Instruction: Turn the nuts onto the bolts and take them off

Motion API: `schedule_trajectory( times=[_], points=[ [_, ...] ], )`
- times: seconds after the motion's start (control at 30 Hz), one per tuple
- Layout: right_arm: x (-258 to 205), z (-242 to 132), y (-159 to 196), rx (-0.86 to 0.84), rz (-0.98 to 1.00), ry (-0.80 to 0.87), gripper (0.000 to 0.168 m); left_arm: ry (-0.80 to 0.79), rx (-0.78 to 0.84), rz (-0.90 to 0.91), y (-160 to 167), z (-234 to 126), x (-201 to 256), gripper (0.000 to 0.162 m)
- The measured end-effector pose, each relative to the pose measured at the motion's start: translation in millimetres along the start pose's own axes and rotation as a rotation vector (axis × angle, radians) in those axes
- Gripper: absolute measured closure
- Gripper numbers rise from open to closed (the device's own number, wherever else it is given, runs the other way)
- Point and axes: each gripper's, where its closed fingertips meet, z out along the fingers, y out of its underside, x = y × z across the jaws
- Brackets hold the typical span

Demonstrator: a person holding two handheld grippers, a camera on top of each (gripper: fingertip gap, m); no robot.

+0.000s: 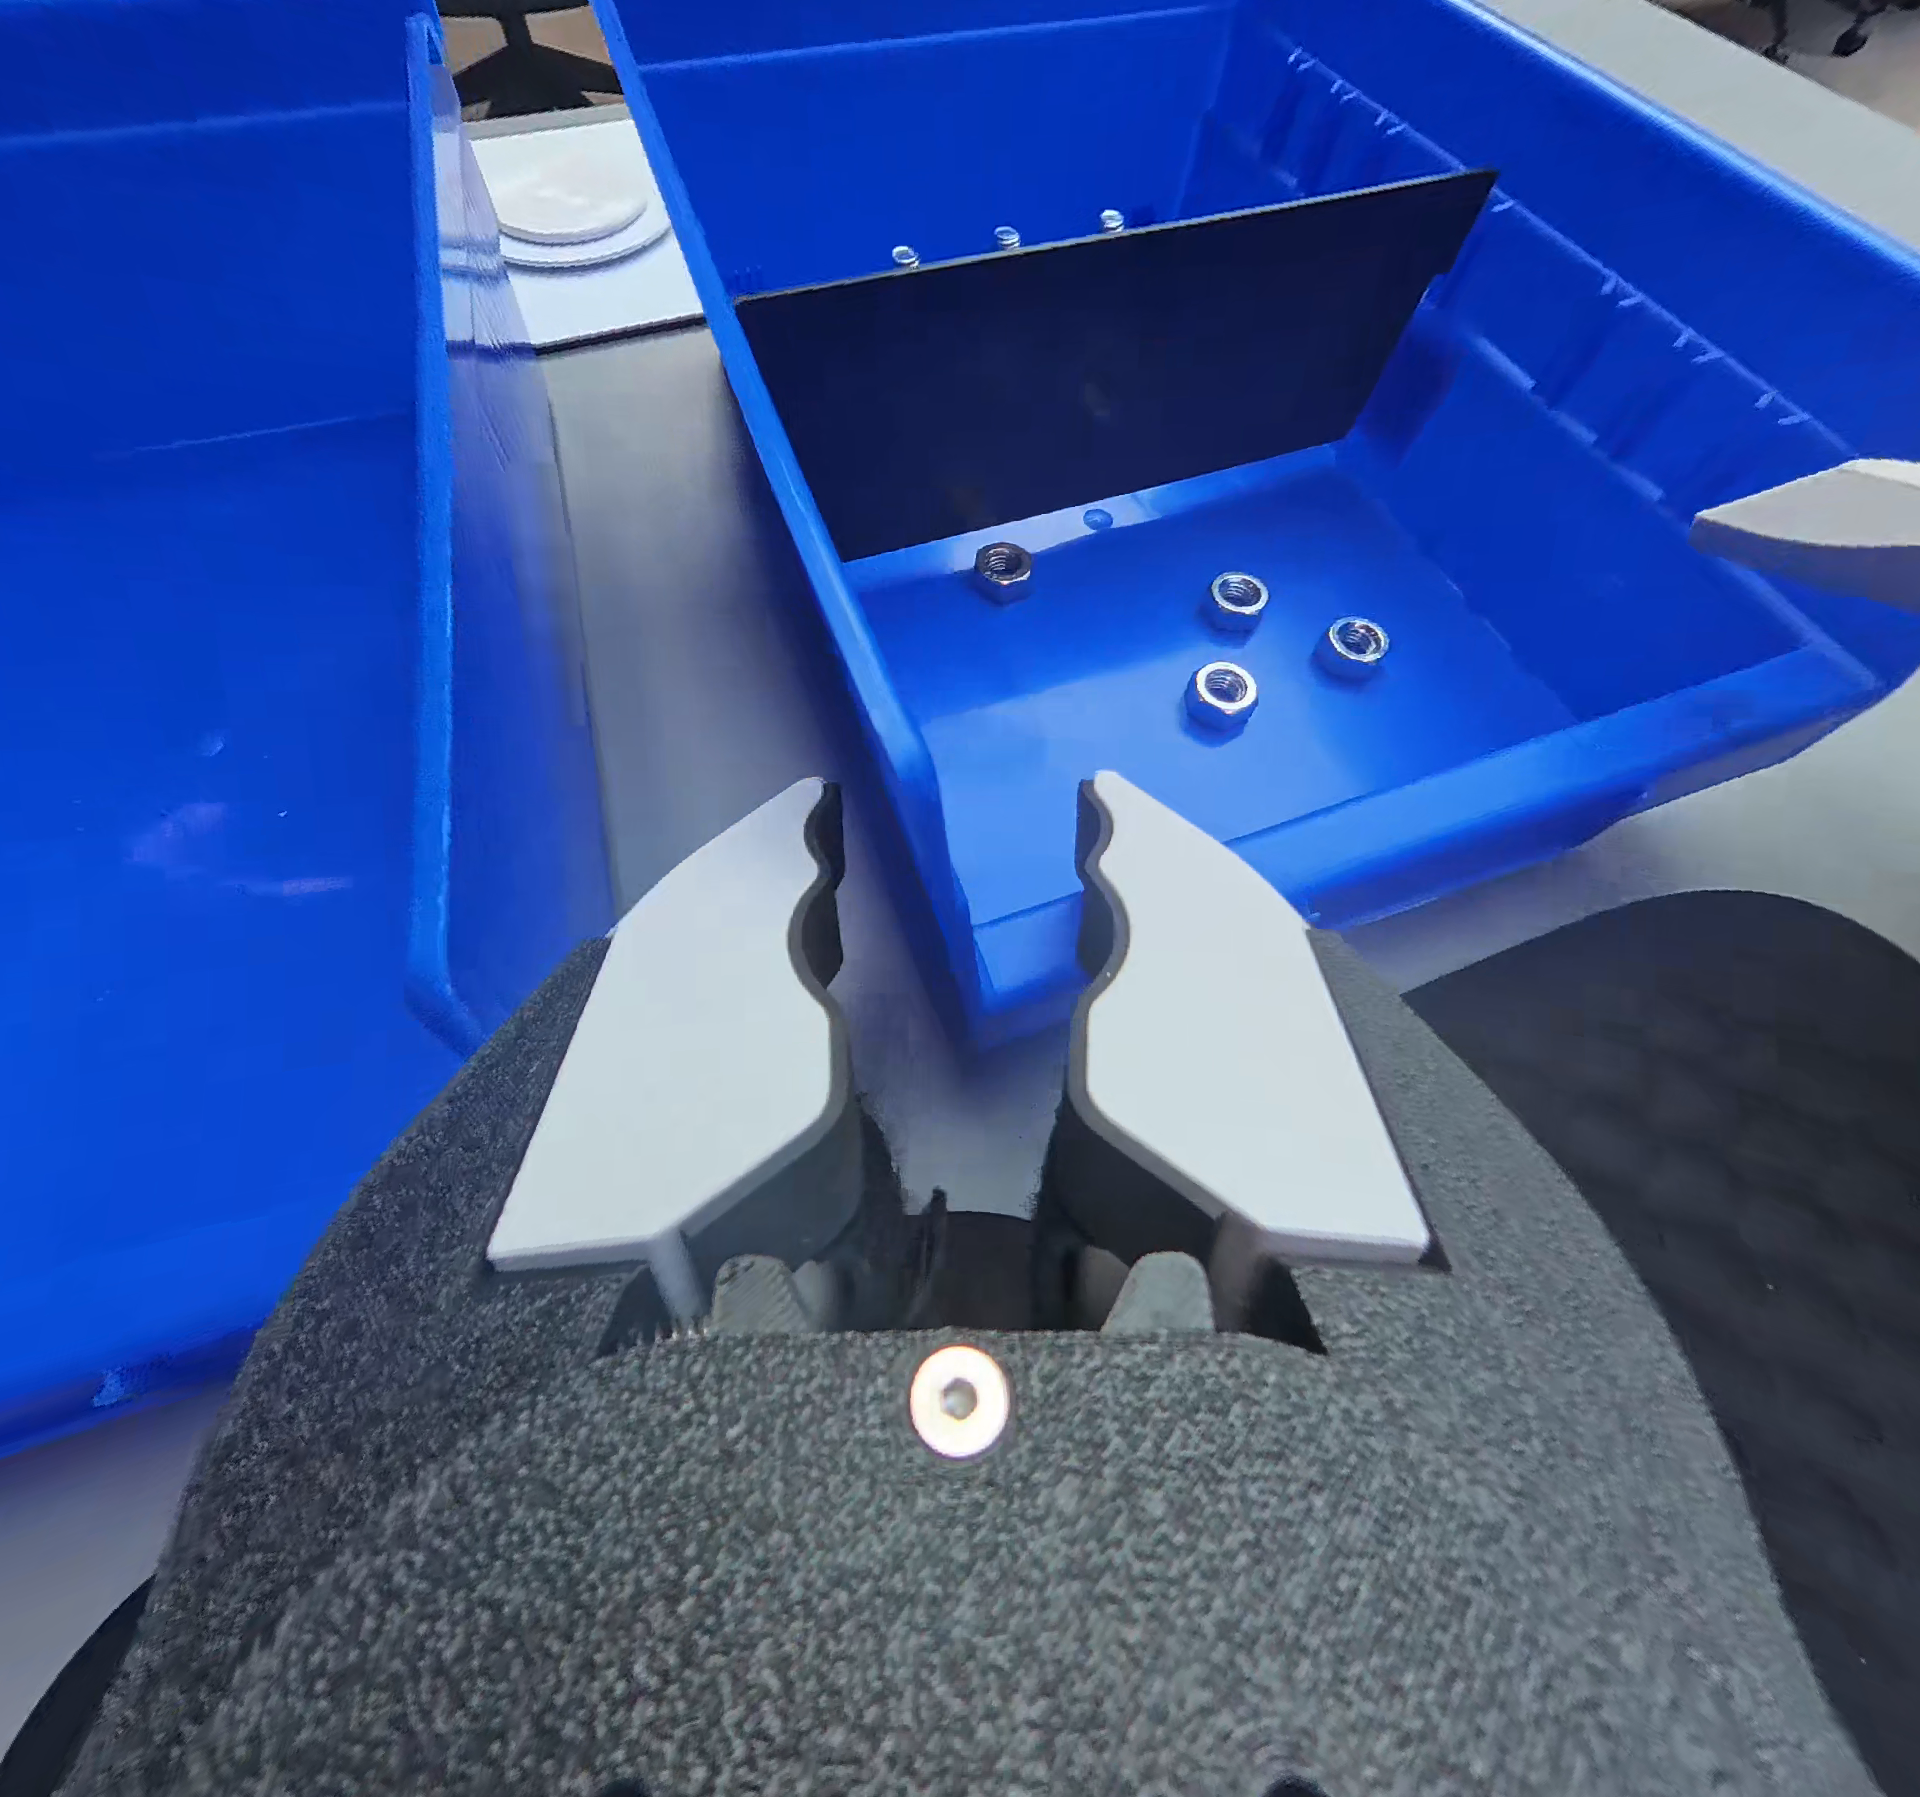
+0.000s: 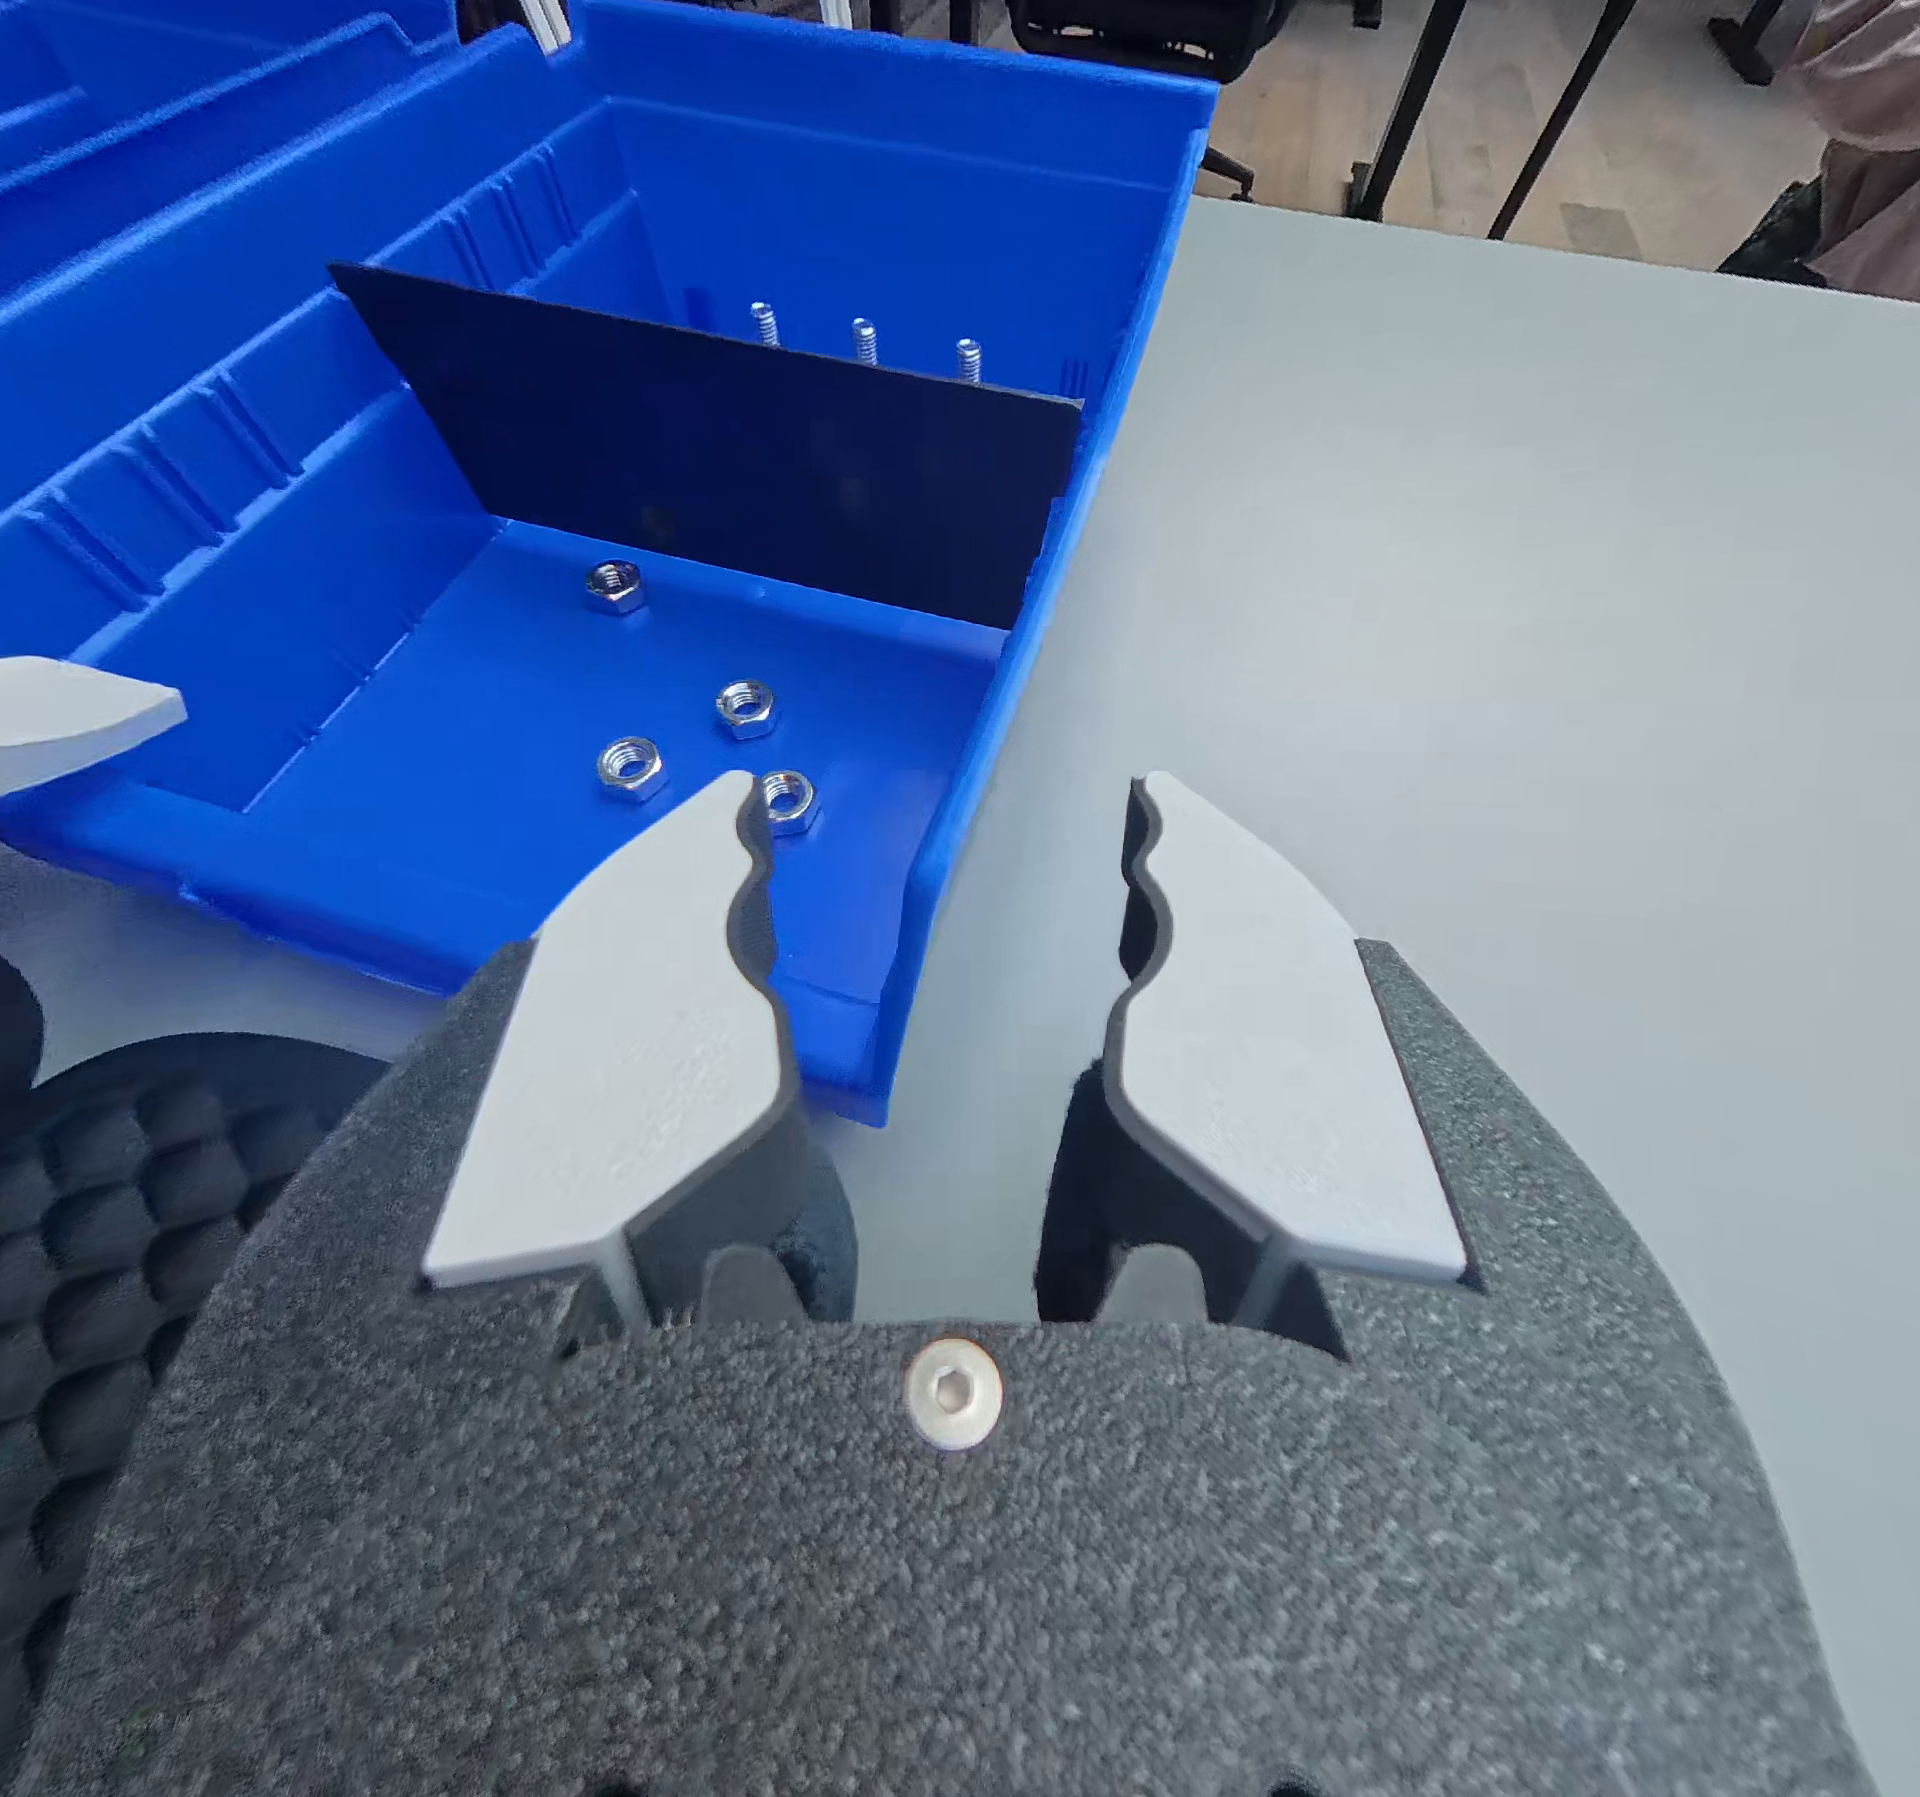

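- On the grey tabletop [image 2: 1455, 604]: two blue bins side by side; nothing picked yet, so I'd call this the task's start.
- Left-hand bin [image 1: 208, 500] looks empty in the part visible in the left wrist view.
- Divided bin [image 1: 1039, 926]: a black divider [image 1: 1091, 386] splits it into a near and a far compartment.
- Left tool [image 1: 956, 791]: fingers apart, nothing between them, hovering over the near left corner of the divided bin.
- Right tool [image 2: 940, 786]: fingers apart, empty, straddling the bin's near right wall; left finger over the bin, right finger over the tabletop.
- Bolts [image 2: 864, 339]: three threaded tips poke up behind the divider in the far compartment, standing upright in a row, long axis vertical. Heads hidden.
- Nuts [image 2: 632, 765]: four lying flat, holes up, on the near compartment floor; three clustered, one apart near the divider.
- Key relation: the nuts lie ahead and below both tools; the closest nut [image 2: 790, 800] sits just beside the right tool's left fingertip [image 2: 727, 802], so the right looks nearer for the first pick. Bolts are farther on, past the divider.
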Motion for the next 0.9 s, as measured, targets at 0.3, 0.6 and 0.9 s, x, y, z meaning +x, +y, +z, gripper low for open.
schedule_trajectory(
  times=[0.3, 0.6, 0.9],
  points=[
    [11, 21, 10, -0.111, -0.124, 0.123, 0.162, -0.190, -0.004, 0.236, -4, 9, -9, 0.152],
    [13, -28, -25, 0.054, -0.068, 0.181, 0.164, -0.188, 0.217, 0.321, -51, -26, 8, 0.153],
    [-71, -55, -109, 0.160, -0.132, 0.079, 0.164, -0.292, 0.318, 0.307, -96, -120, -47, 0.153]
  ],
)
